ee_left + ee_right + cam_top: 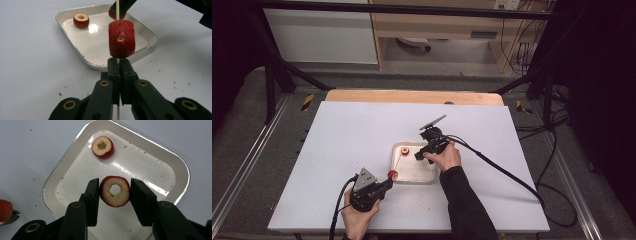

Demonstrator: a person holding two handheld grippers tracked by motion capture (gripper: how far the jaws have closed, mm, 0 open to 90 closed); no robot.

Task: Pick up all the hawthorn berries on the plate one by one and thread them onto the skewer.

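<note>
In the high view, a white rounded-corner rectangular tray (428, 176) sits just below the middle of the frame on the white table top (337, 140). The left gripper (388, 181) lies at the lower left of the tray, its jaws clamped on a thin wooden skewer (396, 162) that slants up over the tray, with a red cored fruit piece (392, 174) threaded on it just beyond the jaw tips. The right gripper (418, 156) comes in over the tray from the right.

In the left gripper view, the left gripper (117, 65) has its jaws pressed tight together on the skewer (117, 7), which runs up the middle of the frame. The threaded fruit piece (121, 38) sits just above the jaw tips. A second cored red fruit piece (81, 20) lies in the tray (75, 47) at the upper left.

In the right gripper view, the right gripper (115, 192) holds a ring-shaped red fruit slice (115, 191) between its half-closed jaws at the frame's centre, above the tray (180, 170). The loose fruit piece (102, 147) lies in the tray's upper part.
</note>
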